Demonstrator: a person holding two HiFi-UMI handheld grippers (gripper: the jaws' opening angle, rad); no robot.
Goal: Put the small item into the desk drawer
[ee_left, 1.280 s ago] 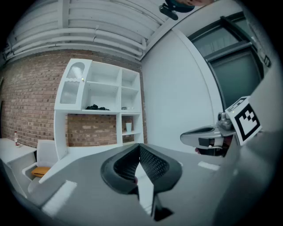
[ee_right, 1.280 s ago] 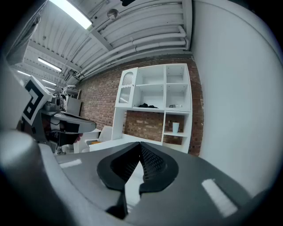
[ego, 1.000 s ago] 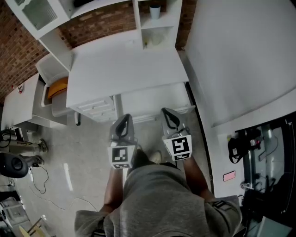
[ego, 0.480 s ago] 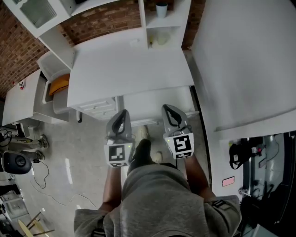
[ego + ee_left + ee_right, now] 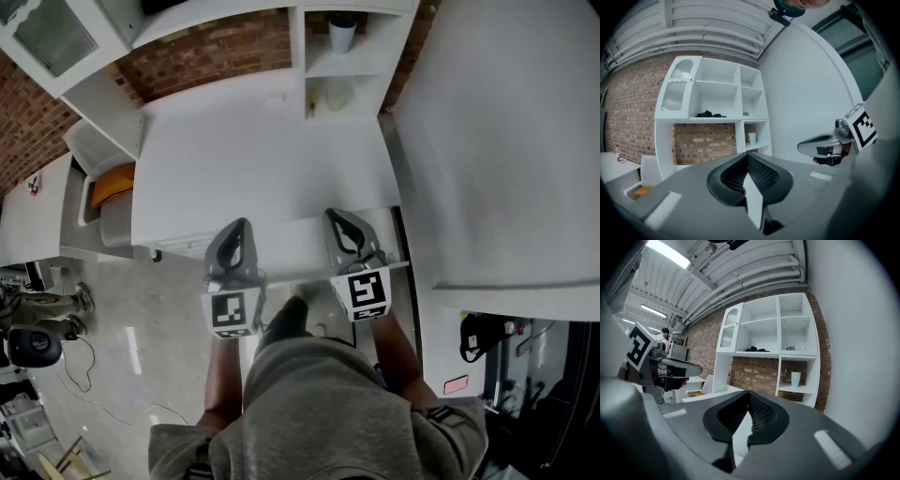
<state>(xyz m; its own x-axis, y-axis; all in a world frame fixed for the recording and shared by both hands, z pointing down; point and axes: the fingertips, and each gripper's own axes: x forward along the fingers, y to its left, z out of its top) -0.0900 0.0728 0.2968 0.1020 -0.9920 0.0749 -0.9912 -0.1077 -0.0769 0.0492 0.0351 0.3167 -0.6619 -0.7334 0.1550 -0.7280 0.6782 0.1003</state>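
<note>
Now both pairs of jaws are clenched and empty at the front edge of the desk

Seen from the head view, the left gripper and the right gripper are held side by side, apart from each other. Their tips reach just over the front edge of the white desk. Each gripper view shows its own jaws pressed together at the tip, with nothing between them. In the left gripper view the right gripper appears to the right of the jaws, and in the right gripper view the left gripper appears to their left.

Directly below the jaws, under the desk's front edge, a white drawer shows as a narrow strip between the two grippers. Whether it is pulled out I cannot tell.

The small thing of the task is in no jaws. Far ahead of both pairs of jaws, near the back of the desk top, lies a faint pale spot, too small to tell what it is. Beyond it, ahead and a little to the right of the right jaws, stands a white shelf unit. It has a pale rounded thing in its lower compartment and a light cup in the compartment above. Behind the shelf unit is a brick wall. Well to the left of the left jaws, an orange thing lies in a white bin beside the desk.
</note>
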